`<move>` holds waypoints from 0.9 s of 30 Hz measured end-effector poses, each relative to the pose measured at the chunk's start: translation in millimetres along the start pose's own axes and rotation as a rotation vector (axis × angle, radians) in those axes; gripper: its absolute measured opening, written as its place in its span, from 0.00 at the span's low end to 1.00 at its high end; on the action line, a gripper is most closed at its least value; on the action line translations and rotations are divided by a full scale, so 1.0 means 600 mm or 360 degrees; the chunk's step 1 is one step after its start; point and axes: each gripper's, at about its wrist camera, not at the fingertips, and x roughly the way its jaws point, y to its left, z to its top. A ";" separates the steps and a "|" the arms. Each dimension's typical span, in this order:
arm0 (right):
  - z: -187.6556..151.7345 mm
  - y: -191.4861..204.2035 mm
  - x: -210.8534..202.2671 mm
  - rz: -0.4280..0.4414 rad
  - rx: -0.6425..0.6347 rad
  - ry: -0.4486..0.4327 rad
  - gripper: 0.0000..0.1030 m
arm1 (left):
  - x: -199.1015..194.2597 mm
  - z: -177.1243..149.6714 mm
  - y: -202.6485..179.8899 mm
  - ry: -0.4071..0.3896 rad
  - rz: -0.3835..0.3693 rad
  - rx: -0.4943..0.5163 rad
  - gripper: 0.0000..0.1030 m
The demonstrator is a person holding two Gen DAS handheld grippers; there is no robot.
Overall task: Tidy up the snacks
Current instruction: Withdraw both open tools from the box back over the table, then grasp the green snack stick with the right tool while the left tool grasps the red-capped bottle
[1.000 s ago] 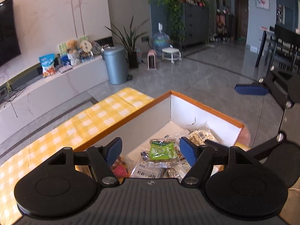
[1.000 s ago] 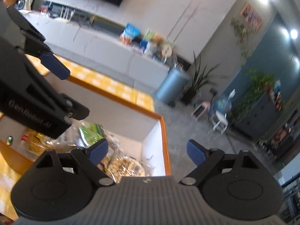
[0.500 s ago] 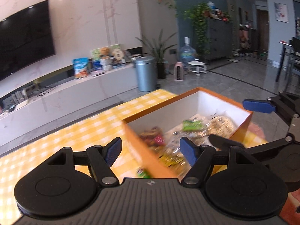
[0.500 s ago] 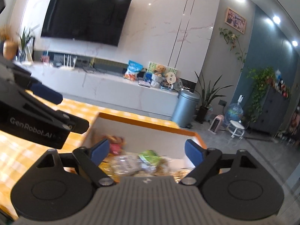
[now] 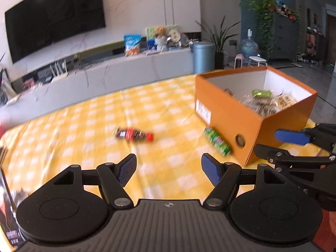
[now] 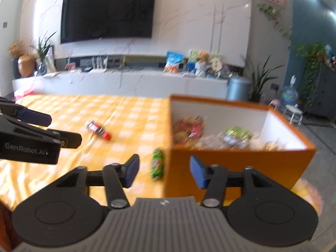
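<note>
An orange box (image 5: 237,124) with several snack packets inside stands on the yellow checked tablecloth (image 5: 84,126); it also shows in the right wrist view (image 6: 231,163). A dark cola bottle with a red cap (image 5: 134,135) lies on the cloth, also in the right wrist view (image 6: 98,130). A green bottle (image 5: 217,140) lies against the box's left side, also in the right wrist view (image 6: 157,163). My left gripper (image 5: 168,170) is open and empty above the cloth. My right gripper (image 6: 163,170) is open and empty, near the green bottle and the box's near corner.
A dark printed packet (image 5: 6,199) shows at the left edge of the left wrist view. Behind the table run a low white TV bench (image 6: 126,82) with snack bags and toys, a grey bin (image 6: 238,88) and plants.
Both grippers have pulled back and turned left from over the box. The view now takes in the tablecloth with the two bottles; the box sits to the right.
</note>
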 end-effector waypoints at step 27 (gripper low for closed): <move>-0.029 0.164 0.212 -0.0561 -0.0706 0.0312 0.25 | 0.081 -0.054 0.105 0.0198 -0.0041 -0.0184 0.76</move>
